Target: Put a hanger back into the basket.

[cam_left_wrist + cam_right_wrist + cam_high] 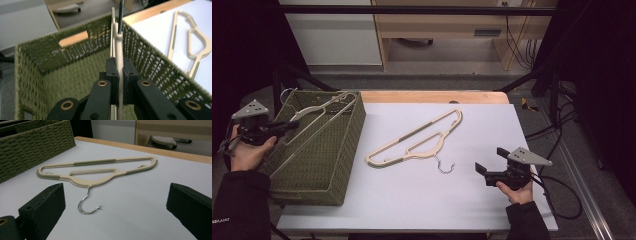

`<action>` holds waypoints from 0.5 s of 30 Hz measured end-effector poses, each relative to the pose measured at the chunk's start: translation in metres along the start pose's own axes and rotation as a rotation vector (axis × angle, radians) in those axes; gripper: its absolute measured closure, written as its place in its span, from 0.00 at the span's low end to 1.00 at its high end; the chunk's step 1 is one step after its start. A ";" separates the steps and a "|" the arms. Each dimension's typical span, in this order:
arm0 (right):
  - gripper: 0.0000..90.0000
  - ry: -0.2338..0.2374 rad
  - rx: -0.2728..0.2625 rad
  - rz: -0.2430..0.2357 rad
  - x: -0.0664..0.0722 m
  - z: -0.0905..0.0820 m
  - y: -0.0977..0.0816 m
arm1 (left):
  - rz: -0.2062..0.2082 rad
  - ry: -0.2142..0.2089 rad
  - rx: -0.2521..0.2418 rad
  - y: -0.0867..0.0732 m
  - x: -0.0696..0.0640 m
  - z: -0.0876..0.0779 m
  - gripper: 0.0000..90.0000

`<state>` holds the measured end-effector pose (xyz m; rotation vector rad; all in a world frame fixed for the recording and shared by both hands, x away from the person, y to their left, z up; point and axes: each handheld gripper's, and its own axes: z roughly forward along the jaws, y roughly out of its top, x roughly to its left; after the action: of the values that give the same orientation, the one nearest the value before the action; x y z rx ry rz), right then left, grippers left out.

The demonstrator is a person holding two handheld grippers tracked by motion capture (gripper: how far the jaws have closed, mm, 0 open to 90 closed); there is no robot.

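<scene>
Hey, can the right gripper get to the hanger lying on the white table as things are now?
Probably yes. The right gripper is open and faces the hanger on the table, hook nearest, with bare table top between them.

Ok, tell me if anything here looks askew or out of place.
The hanger clamped in the left gripper sits tilted in the green basket, its hook end poking over the far rim rather than lying flat. The second hanger lies flat on the white table. Nothing looks damaged.

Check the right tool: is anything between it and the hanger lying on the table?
Nothing visible. The right tool faces the beige hanger with open jaws; only bare white table lies between, hook nearest.
</scene>
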<state>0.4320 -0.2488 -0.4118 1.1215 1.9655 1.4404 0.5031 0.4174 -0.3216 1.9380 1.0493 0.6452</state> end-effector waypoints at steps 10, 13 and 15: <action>0.03 -0.001 0.005 0.006 0.001 0.000 0.000 | -0.027 0.021 0.071 -0.018 -0.004 0.024 0.95; 0.03 -0.002 0.005 0.002 0.000 0.001 -0.001 | -0.030 0.029 0.093 -0.022 -0.005 0.030 0.95; 0.03 -0.002 0.005 0.002 0.000 0.001 -0.001 | -0.028 0.033 0.110 -0.022 -0.006 0.034 0.94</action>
<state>0.4322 -0.2480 -0.4127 1.1275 1.9685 1.4356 0.5155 0.4050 -0.3587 2.0090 1.1518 0.6169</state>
